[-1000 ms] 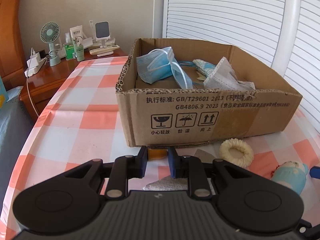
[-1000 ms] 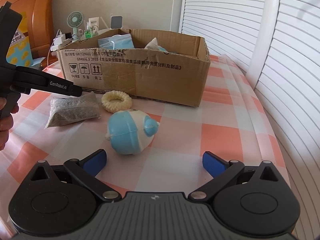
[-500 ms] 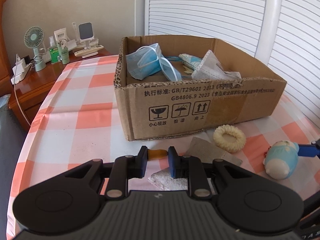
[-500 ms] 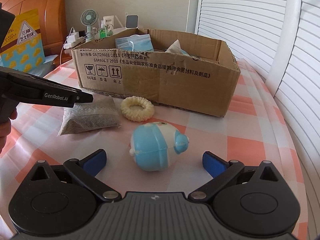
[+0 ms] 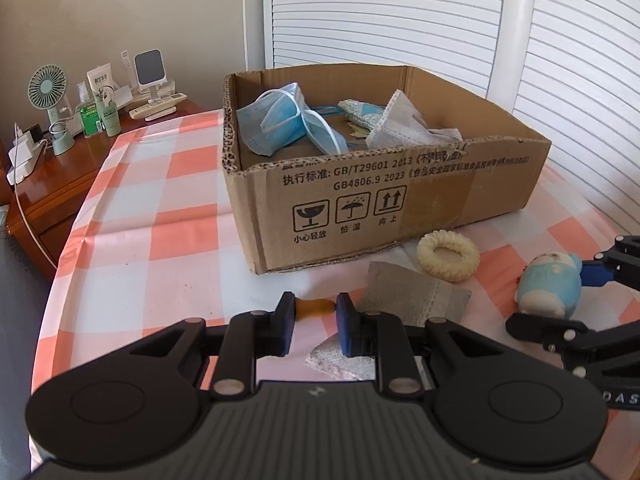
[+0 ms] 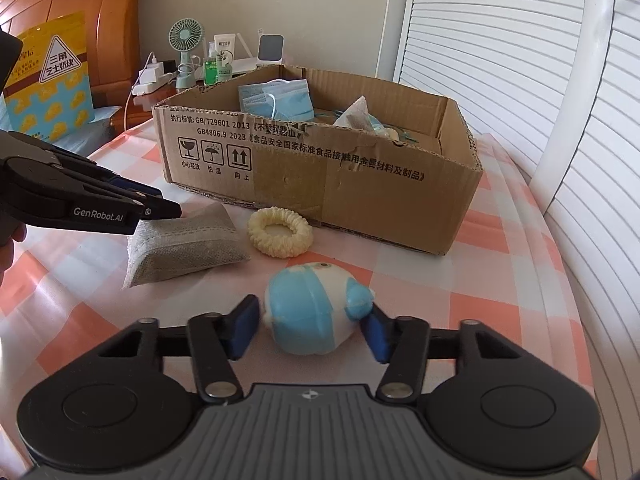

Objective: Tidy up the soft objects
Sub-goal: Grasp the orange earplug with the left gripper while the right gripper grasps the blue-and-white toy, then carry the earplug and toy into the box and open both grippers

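Note:
A blue and white plush toy [image 6: 308, 312] lies on the checked tablecloth [image 6: 460, 304] in front of a cardboard box [image 6: 320, 184]. My right gripper [image 6: 310, 320] straddles it. Its jaws are closing, the right pad at the toy's blue nub and the left pad a little off its side. My left gripper [image 5: 314, 312] is shut on a small orange piece [image 5: 316, 307], above a grey fabric pouch [image 5: 412, 296]. A cream scrunchie [image 5: 448, 256] lies between pouch and box. The box [image 5: 400, 184] holds blue face masks [image 5: 280, 120] and other soft bits.
A wooden nightstand at the far left carries a green fan [image 5: 46, 92], bottles and chargers. White louvred doors [image 5: 400, 12] run behind and to the right. A yellow bag [image 6: 48, 80] leans on the headboard. A hand [image 6: 8, 248] holds the left gripper [image 6: 168, 212].
The right gripper's jaws have come in from wide open to both sides of the plush toy, which now sits closer. The left gripper turned slightly and stayed shut.

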Action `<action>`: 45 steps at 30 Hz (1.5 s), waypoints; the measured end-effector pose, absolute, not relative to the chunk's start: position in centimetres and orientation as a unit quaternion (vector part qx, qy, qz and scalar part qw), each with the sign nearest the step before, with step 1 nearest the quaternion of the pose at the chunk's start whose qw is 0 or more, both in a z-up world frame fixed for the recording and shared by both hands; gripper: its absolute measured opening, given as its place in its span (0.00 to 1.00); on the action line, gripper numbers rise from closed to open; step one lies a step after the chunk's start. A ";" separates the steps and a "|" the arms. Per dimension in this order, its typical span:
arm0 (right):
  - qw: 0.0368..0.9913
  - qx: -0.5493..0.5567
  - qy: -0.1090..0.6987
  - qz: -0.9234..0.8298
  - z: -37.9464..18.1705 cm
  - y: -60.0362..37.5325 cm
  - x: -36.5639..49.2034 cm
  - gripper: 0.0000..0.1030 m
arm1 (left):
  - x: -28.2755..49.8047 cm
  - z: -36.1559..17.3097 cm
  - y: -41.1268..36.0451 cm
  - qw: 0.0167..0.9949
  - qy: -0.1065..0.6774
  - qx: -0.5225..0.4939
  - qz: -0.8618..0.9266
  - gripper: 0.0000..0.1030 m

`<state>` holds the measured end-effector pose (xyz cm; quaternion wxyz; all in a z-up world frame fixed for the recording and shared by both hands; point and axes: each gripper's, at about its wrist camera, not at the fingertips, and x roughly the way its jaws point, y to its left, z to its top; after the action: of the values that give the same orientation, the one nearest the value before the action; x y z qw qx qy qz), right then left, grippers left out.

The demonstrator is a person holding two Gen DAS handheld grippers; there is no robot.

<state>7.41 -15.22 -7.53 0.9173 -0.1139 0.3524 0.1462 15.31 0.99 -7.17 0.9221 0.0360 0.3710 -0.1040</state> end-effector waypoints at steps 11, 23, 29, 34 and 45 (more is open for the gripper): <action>0.921 -0.112 0.339 0.157 -5.5 -15.7 6.3 0.51 | 14.3 -5.3 1.4 0.917 0.372 0.047 -0.135 0.20; 0.926 -0.135 0.302 0.179 -0.9 -16.5 5.1 0.51 | 13.4 0.8 1.2 0.918 0.342 0.075 -0.186 0.20; 0.931 -0.138 0.286 0.177 0.6 -16.5 5.2 0.51 | 17.5 3.0 0.3 0.931 0.309 0.082 -0.174 0.35; 0.932 -0.137 0.286 0.176 1.2 -16.5 5.8 0.51 | 20.4 2.3 -0.1 0.942 0.291 0.090 -0.139 0.96; 0.933 -0.134 0.284 0.175 2.7 -16.0 8.0 0.51 | 14.5 0.7 1.7 0.944 0.290 0.084 -0.133 0.99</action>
<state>8.04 -15.97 2.66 0.9333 -0.1338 0.2839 0.1745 14.53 1.70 0.74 0.9441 0.0838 0.2898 -0.1333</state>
